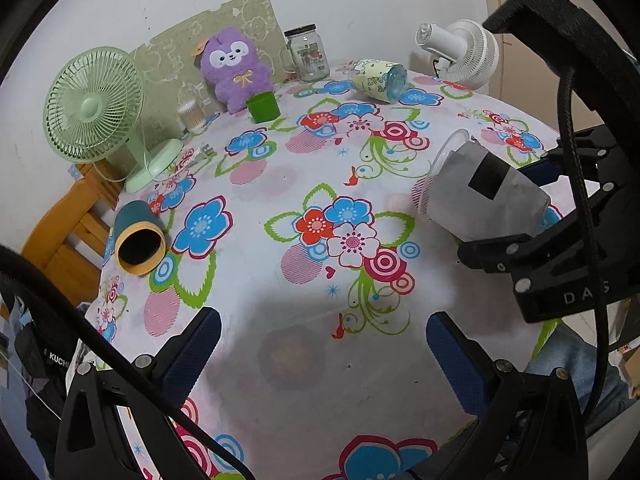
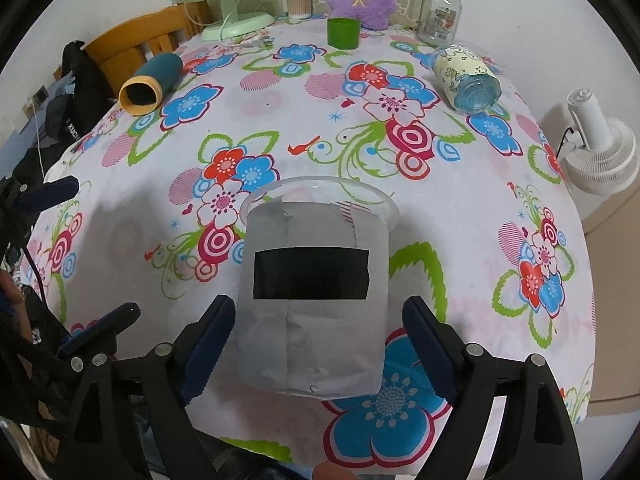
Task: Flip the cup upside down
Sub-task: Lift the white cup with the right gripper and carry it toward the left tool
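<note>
Flowered desk (image 2: 460,216): right tongs (image 2: 316,334) straddle the paper-wrapped cup (image 2: 316,280), seemingly not clamped; left tongs (image 1: 320,344) gape empty; flip barely begun.

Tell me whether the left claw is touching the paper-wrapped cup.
Apart. The left wrist view shows the left claw open near the table's front edge, with the paper-wrapped cup off to its right and flowered tablecloth plainly visible between them.

Black left gripper (image 1: 320,344); 2 blue pads (image 1: 196,354) (silver screws).
</note>
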`<state>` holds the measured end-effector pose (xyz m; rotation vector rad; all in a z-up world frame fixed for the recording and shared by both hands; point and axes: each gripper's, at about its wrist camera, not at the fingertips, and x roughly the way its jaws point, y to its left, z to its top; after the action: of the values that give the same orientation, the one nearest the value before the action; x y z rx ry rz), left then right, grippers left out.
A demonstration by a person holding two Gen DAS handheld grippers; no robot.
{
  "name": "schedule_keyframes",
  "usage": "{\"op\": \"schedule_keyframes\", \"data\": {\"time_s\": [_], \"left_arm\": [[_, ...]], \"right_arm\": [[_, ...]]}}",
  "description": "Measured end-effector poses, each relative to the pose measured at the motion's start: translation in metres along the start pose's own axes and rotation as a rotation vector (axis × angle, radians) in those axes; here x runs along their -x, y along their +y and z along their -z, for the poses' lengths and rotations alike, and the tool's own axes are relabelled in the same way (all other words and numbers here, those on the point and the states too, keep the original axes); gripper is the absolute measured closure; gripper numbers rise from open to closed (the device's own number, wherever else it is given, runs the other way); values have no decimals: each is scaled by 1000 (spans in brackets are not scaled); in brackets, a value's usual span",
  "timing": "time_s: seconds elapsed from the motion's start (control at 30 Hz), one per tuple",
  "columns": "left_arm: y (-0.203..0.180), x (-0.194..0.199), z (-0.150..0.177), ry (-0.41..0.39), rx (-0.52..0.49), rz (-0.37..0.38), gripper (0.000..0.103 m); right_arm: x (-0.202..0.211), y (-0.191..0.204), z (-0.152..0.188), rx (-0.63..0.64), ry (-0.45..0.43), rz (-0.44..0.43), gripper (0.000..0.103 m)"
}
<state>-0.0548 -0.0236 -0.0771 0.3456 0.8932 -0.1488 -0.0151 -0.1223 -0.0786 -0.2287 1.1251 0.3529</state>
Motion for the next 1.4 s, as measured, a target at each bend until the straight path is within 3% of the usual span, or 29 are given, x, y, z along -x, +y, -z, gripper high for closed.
{"op": "schedule_keyframes", "data": {"time_s": [0.27, 0.57, 0.87, 1.4], "left_arm": [[4, 6, 0, 1, 34, 23, 0], [4, 15, -8, 6, 89, 89, 0], [-15, 20, -33, -11, 138, 153, 0], [-54, 10, -71, 5, 207, 230, 0]], "right_arm": [[11, -7, 2, 7, -17, -15, 12], [38, -34, 11, -31, -62, -95, 12], [55, -77, 25, -61, -111, -59, 12], [42, -131, 45, -143, -92, -57, 12]]}}
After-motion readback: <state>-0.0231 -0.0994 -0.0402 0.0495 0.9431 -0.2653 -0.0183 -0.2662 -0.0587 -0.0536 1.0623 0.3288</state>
